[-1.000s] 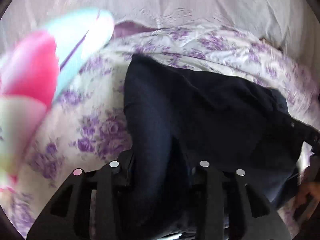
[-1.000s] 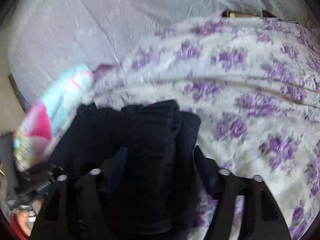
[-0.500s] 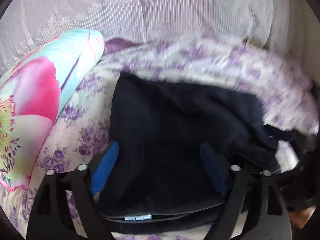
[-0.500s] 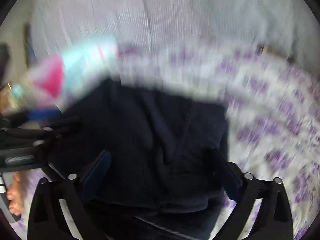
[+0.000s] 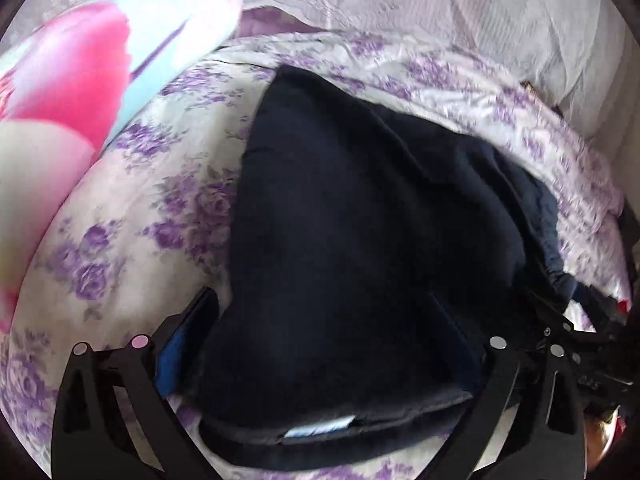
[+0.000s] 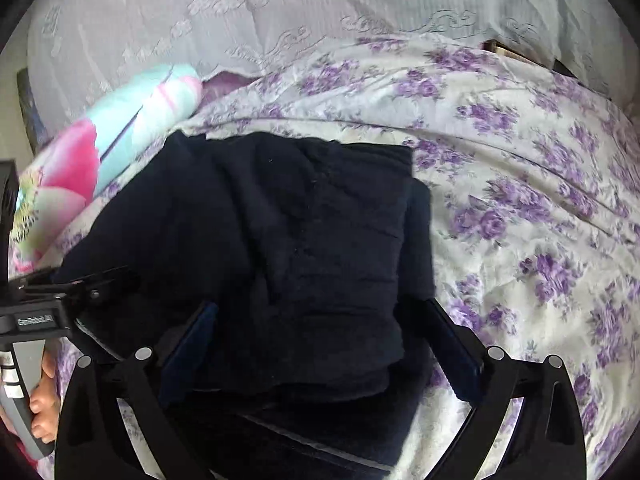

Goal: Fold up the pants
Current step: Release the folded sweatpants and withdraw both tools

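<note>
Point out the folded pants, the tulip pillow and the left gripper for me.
pants (image 6: pixel 320 248): right wrist view, top folded layer.
tulip pillow (image 5: pixel 80 80): left wrist view, pink petal.
left gripper (image 5: pixel 320 340): left wrist view, midway between its fingertips, jaws opening over the pants.

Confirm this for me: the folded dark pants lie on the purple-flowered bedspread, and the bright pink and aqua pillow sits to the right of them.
Not quite. The pillow sits to the left of the pants, not the right; the right wrist view shows it plainly, and the left wrist view agrees. The rest stands: the folded dark pants lie on the purple-flowered bedspread.
</note>
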Tool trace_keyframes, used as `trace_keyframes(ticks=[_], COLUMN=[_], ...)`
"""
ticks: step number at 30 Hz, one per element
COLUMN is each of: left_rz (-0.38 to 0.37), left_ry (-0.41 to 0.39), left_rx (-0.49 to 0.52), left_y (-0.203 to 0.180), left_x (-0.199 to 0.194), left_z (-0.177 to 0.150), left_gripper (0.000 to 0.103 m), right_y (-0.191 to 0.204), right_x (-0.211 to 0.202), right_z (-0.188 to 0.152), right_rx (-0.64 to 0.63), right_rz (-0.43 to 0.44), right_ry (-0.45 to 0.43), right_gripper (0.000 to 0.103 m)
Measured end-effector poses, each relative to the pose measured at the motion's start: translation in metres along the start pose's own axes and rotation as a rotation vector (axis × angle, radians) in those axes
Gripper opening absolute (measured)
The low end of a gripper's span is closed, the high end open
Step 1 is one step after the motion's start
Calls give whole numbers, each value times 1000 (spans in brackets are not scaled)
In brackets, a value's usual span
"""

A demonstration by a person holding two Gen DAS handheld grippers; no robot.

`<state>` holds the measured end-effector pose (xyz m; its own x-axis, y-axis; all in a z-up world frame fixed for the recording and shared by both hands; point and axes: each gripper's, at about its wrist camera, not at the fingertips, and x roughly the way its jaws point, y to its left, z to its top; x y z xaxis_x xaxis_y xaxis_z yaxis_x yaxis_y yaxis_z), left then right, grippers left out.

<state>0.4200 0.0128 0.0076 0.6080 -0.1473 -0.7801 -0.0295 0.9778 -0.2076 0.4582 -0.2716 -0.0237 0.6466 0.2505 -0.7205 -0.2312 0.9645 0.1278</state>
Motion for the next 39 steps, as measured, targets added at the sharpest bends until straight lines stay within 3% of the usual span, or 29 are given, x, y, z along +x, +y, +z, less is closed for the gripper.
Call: trace_keyframes(ticks=[2, 5, 7, 11, 14, 16, 18, 21, 23, 27, 31, 39], left_rz=[28, 48, 85, 212, 313, 341, 370, 341, 317, 306, 293, 272], left_ry=[-47, -138, -185, -198, -230, -258, -266, -267, -266, -265, -258, -281], left_rx=[-25, 18, 80, 236, 312, 329, 328, 304, 277, 243, 253, 296], left_y=[2, -8, -21, -50, -64, -67, -66, -60, -56, -51, -54, -63], left_x=[-17, -57, -76, -95, -116, -130, -139, -150, -151, -142, -131, -132], left_z=[-14, -38, -57, -97, -124, -137, -145, -153, -151, -144, -138, -140], left_gripper=[98, 98, 98, 98, 98, 98, 98, 98, 98, 98, 98, 98], right_y=[-4, -5, -2, 11, 29, 36, 43, 49, 52, 52, 41, 37], right_x=[-33, -81, -97, -118, -144, -166, -194, -223, -221, -192, -167, -158], right_z=[-7, -33, -48, -76, -101, -118, -134, -152, -148, -129, -119, -122], right_rx=[26, 43, 44, 21, 4, 17, 31, 19, 4, 1, 36, 50], right_rz=[-32, -100, -115, -44, -68, -88, -139, -194, -189, -200, -139, -68], right_ry=[-160, -382, -389, -315, -350, -417, -540, -718, -709, -527, -399, -370], right_gripper=[100, 100, 100, 100, 100, 100, 100, 100, 100, 100, 100, 100])
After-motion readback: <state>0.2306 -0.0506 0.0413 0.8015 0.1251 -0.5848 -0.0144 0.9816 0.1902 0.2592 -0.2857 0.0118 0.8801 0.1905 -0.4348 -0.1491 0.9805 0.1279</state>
